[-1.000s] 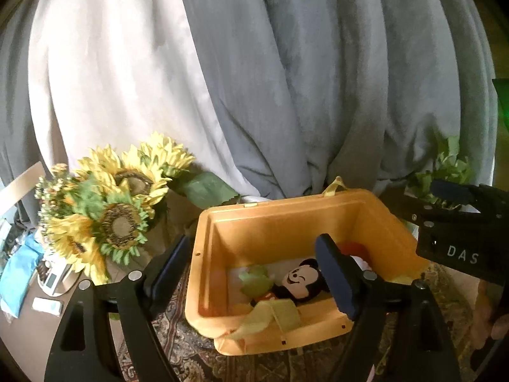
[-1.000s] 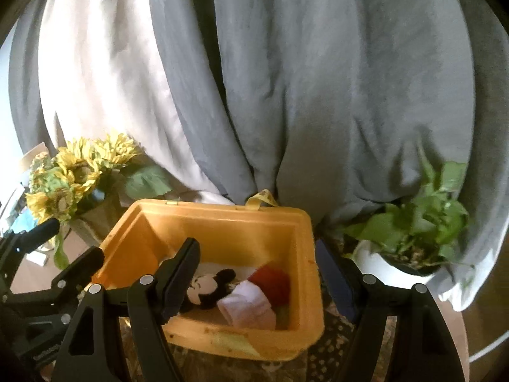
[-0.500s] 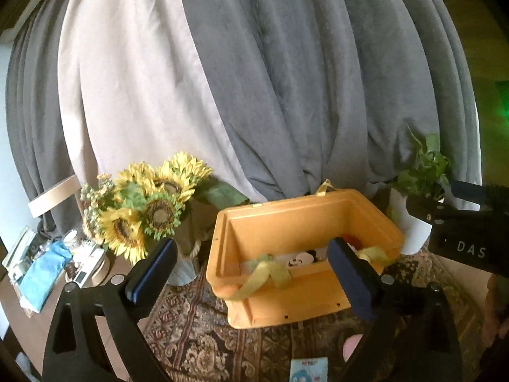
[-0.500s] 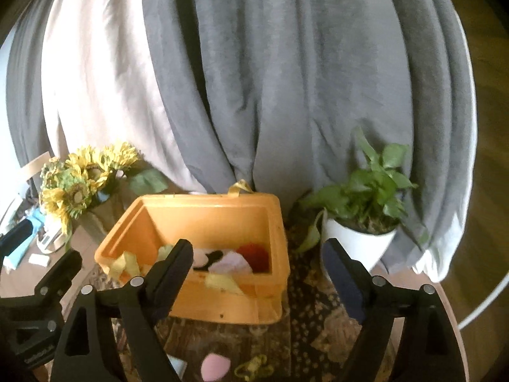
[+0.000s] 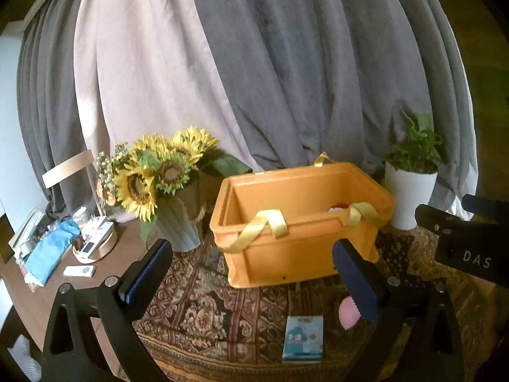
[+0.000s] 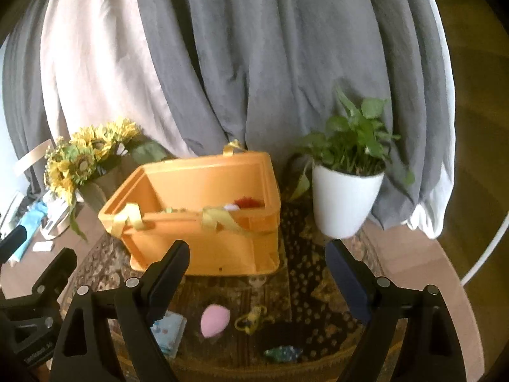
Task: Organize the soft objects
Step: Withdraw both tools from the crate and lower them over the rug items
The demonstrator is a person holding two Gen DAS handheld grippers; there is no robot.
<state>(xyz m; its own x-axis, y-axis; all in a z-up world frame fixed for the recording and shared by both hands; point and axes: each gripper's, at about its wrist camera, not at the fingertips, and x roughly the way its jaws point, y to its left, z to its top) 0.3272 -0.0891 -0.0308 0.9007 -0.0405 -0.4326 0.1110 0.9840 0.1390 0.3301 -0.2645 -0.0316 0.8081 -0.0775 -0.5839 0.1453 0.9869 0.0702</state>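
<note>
An orange bin (image 5: 302, 248) with yellow ribbon handles stands on a patterned rug (image 5: 222, 312); it also shows in the right wrist view (image 6: 203, 248). A red soft thing (image 6: 249, 202) and a white one peek over its rim. A pink egg-shaped sponge (image 6: 214, 320) lies on the rug in front of the bin, partly behind my left finger (image 5: 348, 315). A small blue packet (image 5: 303, 337) lies beside it. A yellow trinket (image 6: 254, 318) and a green-blue item (image 6: 283, 351) lie nearby. My left gripper (image 5: 251, 273) and right gripper (image 6: 257, 273) are open and empty, above the rug.
A sunflower vase (image 5: 178, 219) stands left of the bin. A white potted plant (image 6: 345, 203) stands to its right. Grey and white curtains (image 5: 254, 63) hang behind. A brown table (image 5: 38, 289) at the left holds remotes, a tray and a blue cloth.
Both grippers have pulled back and away from the bin. The plush toys inside have dropped out of sight behind its wall, and the rug with loose items has come into view.
</note>
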